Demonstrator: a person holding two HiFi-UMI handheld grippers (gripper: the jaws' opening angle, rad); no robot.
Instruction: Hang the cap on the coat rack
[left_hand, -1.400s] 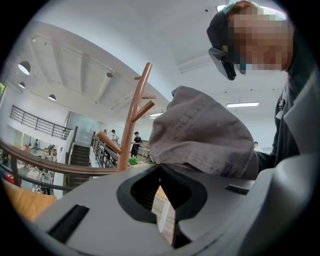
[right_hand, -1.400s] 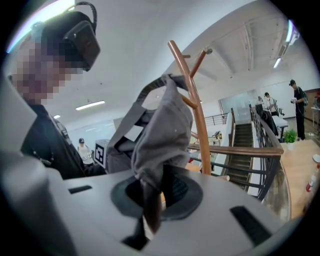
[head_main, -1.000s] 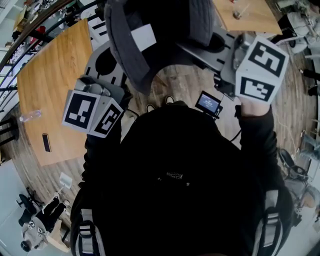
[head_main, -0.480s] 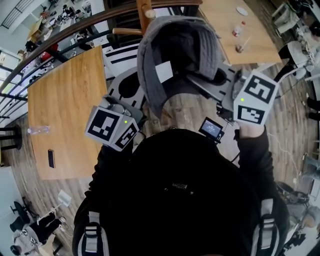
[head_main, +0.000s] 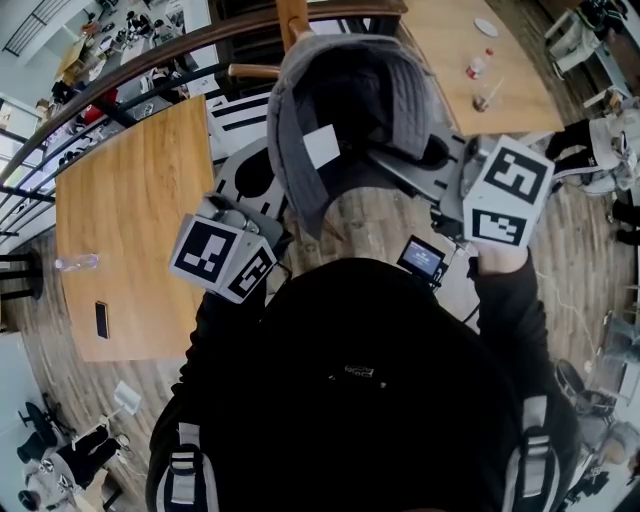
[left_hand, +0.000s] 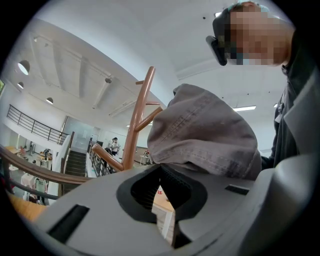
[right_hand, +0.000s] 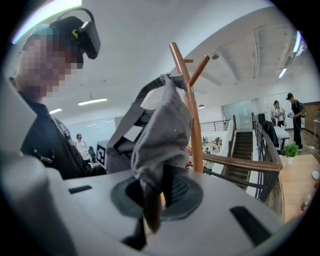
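Note:
A grey cap (head_main: 350, 100) hangs upside-open between my two grippers, its dark inside and a white label facing the head view. My left gripper (head_main: 283, 205) is shut on the cap's left edge, and in the left gripper view the grey cloth (left_hand: 205, 135) bulges just above the pads (left_hand: 167, 175). My right gripper (head_main: 385, 160) is shut on the right edge, where a fold of cap (right_hand: 160, 135) runs down between its jaws (right_hand: 154, 197). The wooden coat rack (head_main: 293, 20) stands just behind the cap. Its pole and forked pegs (right_hand: 189, 100) rise beyond the cloth, and the pole (left_hand: 137, 115) shows left of it.
A wooden table (head_main: 130, 220) with a phone (head_main: 101, 319) lies at the left, another table (head_main: 490, 60) with small items at the upper right. A curved railing (head_main: 150, 55) runs behind the rack. A small lit screen (head_main: 420, 258) sits below the cap.
Both grippers have carried the cap a little up and away from me, toward the rack. The rack's pole and a peg now show above the cap in the head view.

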